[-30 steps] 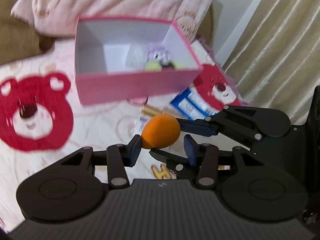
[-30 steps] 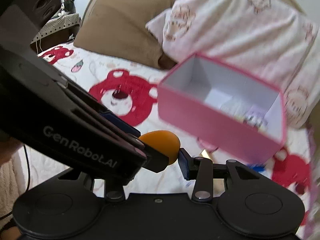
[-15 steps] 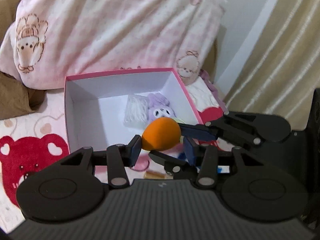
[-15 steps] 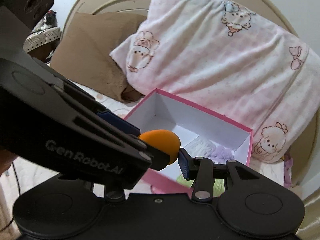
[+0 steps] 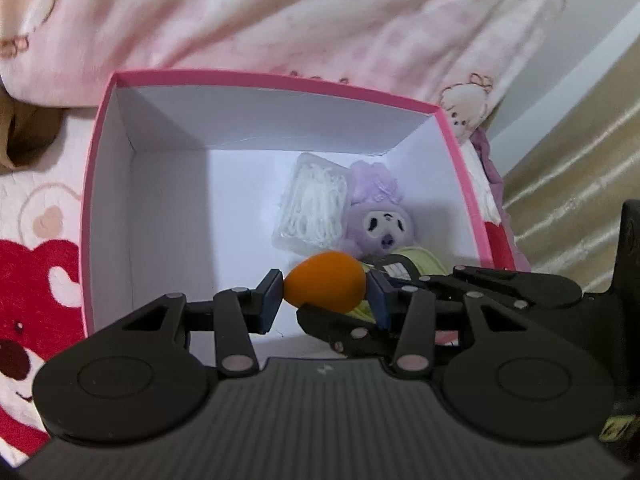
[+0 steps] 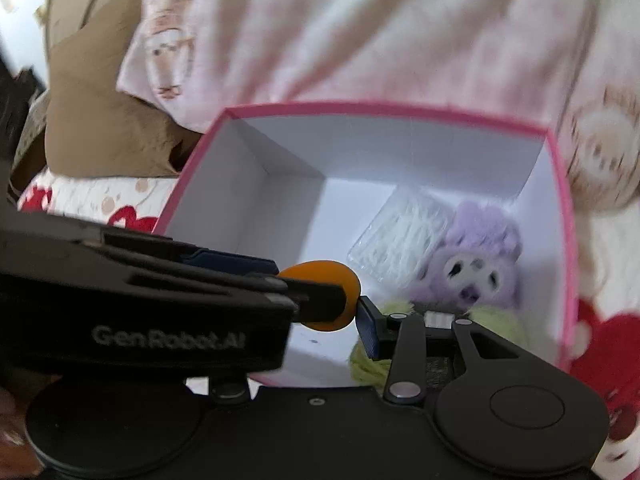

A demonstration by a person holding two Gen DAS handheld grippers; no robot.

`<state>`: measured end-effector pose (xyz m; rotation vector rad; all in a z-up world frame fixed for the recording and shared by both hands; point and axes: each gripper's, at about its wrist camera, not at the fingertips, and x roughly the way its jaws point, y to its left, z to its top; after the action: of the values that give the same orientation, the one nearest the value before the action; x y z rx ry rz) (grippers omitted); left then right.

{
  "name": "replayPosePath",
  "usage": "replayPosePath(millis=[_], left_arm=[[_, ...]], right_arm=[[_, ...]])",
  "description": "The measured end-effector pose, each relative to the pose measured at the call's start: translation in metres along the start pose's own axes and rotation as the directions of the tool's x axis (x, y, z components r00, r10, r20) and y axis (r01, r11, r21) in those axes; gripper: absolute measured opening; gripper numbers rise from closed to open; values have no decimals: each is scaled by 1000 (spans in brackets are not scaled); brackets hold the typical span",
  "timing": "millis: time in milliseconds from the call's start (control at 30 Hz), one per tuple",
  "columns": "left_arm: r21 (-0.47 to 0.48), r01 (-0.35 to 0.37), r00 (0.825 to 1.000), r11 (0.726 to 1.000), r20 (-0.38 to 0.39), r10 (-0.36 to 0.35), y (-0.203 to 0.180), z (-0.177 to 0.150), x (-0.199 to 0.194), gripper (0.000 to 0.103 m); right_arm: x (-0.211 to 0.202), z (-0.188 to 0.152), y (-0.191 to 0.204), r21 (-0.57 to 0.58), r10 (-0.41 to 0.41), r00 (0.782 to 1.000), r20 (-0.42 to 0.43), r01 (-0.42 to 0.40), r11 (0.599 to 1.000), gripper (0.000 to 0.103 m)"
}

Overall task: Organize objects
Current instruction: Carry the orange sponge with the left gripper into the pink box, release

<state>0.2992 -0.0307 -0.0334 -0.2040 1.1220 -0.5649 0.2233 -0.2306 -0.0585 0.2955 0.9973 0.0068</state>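
An orange egg-shaped toy (image 5: 326,280) hangs above the near part of an open pink box (image 5: 280,80) with white inner walls. My left gripper (image 5: 324,294) is shut on the egg, one pad on each end. My right gripper (image 6: 330,312) reaches in from the right and is shut on the same egg (image 6: 320,274). Only its right pad (image 6: 367,326) shows; the left gripper's body hides the other. On the box floor at the right lie a purple plush (image 5: 380,220), a clear packet of white bits (image 5: 316,204) and a green fuzzy thing (image 5: 424,266).
A pink blanket with a bear print (image 5: 320,16) is piled right behind the box (image 6: 380,106). To the left lies a brown pillow (image 6: 100,120). The bedsheet carries red bear heads (image 5: 36,280). A beige curtain (image 5: 580,140) hangs at the right.
Both grippers have carried the egg forward and slightly down. It was over the sheet in front of the box and is now above the box's inside. The grip looks unchanged.
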Motion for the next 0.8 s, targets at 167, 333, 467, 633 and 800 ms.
replayPosePath(millis=[167,333,467,633,800], left_arm=[[-51,1,1000,999,-20,-2,10,1,18,43],[-116,-6,999,993,-35,2,22,-3,38,43],[-194,70,997,978,-25,-77,39,-9,49,45],[-227,82,995,970,-35,-93,42,-13,58,44],[-211,56,998,976,7,-56,33,-16,54,56]], right_arm=[[17,2,-6,-17,-1,999,-34,0,1000,46],[34,4,1,-126,-56,995,-79,45,991,47],[42,6,8,-216,-126,988,-93,104,971,47],[41,3,12,-276,-156,983,-96,124,953,49],[19,-2,12,-282,-155,988,-12,145,948,56]])
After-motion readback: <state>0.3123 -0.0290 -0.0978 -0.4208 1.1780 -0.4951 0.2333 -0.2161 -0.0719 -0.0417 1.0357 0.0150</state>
